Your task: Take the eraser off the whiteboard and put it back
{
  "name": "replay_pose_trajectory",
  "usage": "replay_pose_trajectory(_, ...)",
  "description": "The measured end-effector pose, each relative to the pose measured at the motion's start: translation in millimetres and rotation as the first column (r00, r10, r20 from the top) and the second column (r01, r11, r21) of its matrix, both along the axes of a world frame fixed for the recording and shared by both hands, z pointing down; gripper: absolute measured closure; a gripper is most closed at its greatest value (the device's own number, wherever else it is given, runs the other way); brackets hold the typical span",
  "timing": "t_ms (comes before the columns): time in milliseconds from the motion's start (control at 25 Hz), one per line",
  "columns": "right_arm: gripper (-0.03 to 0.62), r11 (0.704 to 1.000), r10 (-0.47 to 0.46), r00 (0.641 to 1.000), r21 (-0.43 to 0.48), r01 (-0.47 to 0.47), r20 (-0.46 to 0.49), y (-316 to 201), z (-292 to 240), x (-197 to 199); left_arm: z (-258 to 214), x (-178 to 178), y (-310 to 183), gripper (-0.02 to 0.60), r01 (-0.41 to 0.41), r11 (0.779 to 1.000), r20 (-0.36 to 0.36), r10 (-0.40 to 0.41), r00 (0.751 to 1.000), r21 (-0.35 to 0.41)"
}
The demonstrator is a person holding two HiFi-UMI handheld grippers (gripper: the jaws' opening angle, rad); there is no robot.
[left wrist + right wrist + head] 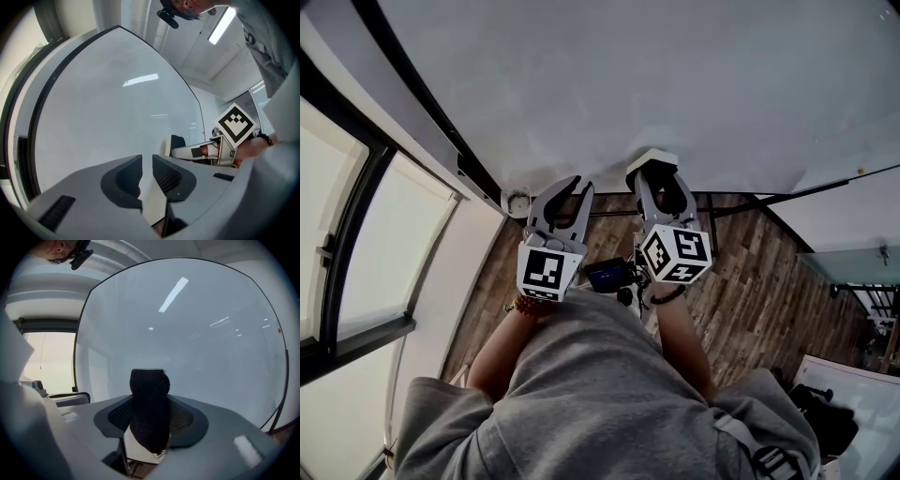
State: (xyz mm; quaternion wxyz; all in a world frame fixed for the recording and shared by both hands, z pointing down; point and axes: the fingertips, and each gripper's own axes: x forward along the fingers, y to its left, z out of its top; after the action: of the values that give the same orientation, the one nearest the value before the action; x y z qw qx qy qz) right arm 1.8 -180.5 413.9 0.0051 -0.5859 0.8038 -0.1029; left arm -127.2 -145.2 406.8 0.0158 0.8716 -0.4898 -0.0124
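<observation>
The eraser [652,159], white-backed with black felt [150,404], lies against the whiteboard [675,75] near its lower edge. My right gripper [654,173] points level at the board and is shut on the eraser, one jaw on either side. In the right gripper view the felt fills the gap between the ribbed pads [185,418]. My left gripper [579,184] hovers just left of it, close to the board, with a narrow gap between its jaws [146,171] and nothing in them. The left gripper view also catches the eraser [174,145] and the right gripper's marker cube [236,123].
A black frame [422,103] edges the whiteboard, with tall windows [356,234] to its left. Wooden floor [769,291] lies below, with a dark device [607,274] at my feet. A small white round fitting [516,202] sits by the board's lower corner.
</observation>
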Motion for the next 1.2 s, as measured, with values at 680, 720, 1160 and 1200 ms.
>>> replay_pose_trajectory(680, 0.384, 0.998, 0.07, 0.997, 0.006, -0.07, 0.025, 25.7, 6.8, 22.6, 11.8, 21.1, 14.0, 0.508, -0.079, 0.996, 0.024, 0.08, 0.997, -0.029)
replay_pose_trajectory(720, 0.384, 0.997, 0.076, 0.997, 0.005, -0.076, 0.026, 27.9, 7.0, 25.0, 12.0, 24.3, 15.3, 0.508, -0.088, 0.996, 0.025, 0.089, 0.996, -0.03)
replay_pose_trajectory(1160, 0.385, 0.987, 0.161, 0.987, 0.025, -0.161, -0.004, 49.8, 2.3, 55.2, 15.5, 57.0, 25.6, 0.508, -0.182, 0.982, 0.028, 0.183, 0.983, -0.045)
replay_pose_trajectory(1200, 0.385, 0.986, 0.167, 0.986, 0.026, -0.167, -0.006, 51.4, 1.3, 57.9, 15.3, 60.9, 26.1, 0.508, -0.192, 0.98, 0.027, 0.193, 0.981, -0.046)
